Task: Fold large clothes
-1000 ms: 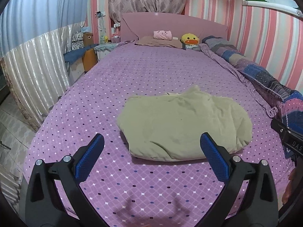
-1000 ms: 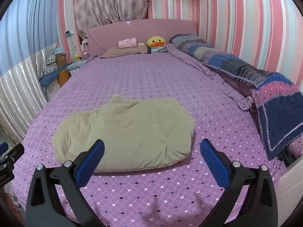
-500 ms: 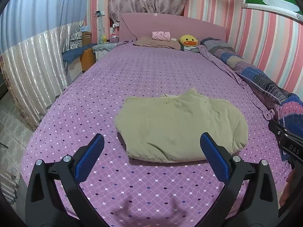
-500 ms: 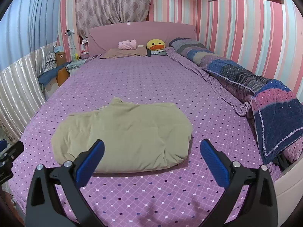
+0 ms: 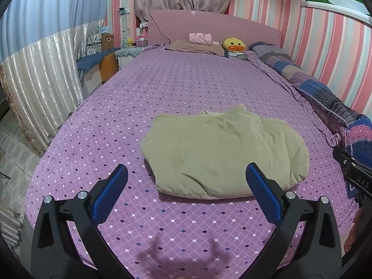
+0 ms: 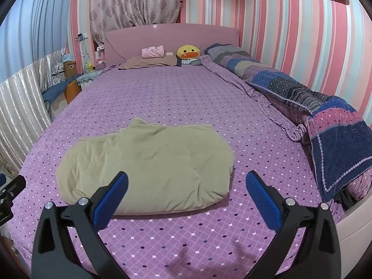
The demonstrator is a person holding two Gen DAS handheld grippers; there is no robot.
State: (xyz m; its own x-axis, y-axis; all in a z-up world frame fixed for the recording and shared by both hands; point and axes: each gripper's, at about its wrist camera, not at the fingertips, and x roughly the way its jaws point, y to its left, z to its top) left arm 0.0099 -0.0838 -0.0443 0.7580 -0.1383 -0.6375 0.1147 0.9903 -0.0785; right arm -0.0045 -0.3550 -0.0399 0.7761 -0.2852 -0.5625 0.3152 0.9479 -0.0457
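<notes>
Olive garment (image 5: 223, 153) folded, underside hidden.

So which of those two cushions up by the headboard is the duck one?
The round yellow cushion with the orange beak, right of the pink cushion, which is oblong and lies on a brown pillow.

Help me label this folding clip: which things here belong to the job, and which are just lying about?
Job: olive garment, left gripper, right gripper, both open.
Lying about: duck plush, pink pillow, patchwork quilt.
</notes>
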